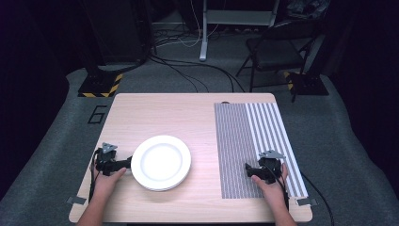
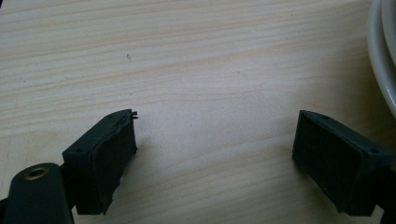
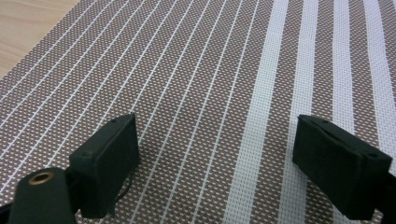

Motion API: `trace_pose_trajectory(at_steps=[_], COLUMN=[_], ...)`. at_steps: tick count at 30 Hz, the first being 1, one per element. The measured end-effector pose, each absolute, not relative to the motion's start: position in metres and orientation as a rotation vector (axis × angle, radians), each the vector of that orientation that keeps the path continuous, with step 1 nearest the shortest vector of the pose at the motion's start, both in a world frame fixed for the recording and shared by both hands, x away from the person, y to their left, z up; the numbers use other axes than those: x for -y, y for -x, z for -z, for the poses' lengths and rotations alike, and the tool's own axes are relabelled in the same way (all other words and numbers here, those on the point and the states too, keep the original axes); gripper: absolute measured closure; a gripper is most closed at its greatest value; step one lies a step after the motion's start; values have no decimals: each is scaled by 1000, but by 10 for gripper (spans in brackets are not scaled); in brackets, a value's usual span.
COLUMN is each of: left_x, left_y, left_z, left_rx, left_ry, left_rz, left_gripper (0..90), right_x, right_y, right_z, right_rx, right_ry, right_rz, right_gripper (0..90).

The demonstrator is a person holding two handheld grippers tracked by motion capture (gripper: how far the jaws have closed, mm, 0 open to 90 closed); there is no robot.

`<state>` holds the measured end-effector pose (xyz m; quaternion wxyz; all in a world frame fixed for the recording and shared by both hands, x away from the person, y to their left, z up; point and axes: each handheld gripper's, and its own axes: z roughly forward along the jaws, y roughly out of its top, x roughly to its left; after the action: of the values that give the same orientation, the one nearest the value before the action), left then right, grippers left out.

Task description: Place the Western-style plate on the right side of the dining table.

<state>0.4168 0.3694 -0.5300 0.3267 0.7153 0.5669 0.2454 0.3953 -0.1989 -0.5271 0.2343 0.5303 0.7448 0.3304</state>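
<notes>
**Two open grippers beside a white plate and a striped placemat**

While the person's hands come in from the near edge of the wooden table (image 1: 188, 113), each one holds a gripper low over the surface. The left gripper (image 1: 123, 164) lies just beside the left rim of the white plate (image 1: 161, 162), which stands on the bare wood in the near left part of the table. From the high view I cannot tell if the jaw tips touch the rim or only come very near to it. In the left gripper view, the left gripper (image 2: 215, 154) has its two black jaws wide apart, with only bare wood between them, and the curved white rim of the plate (image 2: 380, 51) passes at the right edge, outside the right jaw.

The right gripper (image 1: 250, 170) rests over the near part of the striped placemat (image 1: 244, 136), which covers the right side of the table. This mat is brown with thin white lines on its left half and broad white stripes on its right half. In the right gripper view, the right gripper (image 3: 215, 154) also has its jaws wide apart, nothing is between them, and the woven placemat (image 3: 210, 70) lies flat under them. A strip of bare wood shows at the top left corner there.

The two grippers are well apart from each other. Beyond the table, a dark folding chair (image 1: 277, 47) stands on the grey floor.
</notes>
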Motion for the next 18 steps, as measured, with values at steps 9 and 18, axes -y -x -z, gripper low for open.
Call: trace_pose_trajectory(at_steps=[9,18], left_x=[-370,-369], left_y=[-416,-415], left_z=[530,530], left_rx=[-1483,-1484], left_ry=[-1878,-1874], left_rz=[-639,-637], left_gripper=[132,135], right_x=[199,199], right_y=[-395,-395], right_z=[527,527], right_rx=[-2045,-2040], right_ry=[-1455,-1460], right_rz=[-906,-908], right_gripper=[135,139])
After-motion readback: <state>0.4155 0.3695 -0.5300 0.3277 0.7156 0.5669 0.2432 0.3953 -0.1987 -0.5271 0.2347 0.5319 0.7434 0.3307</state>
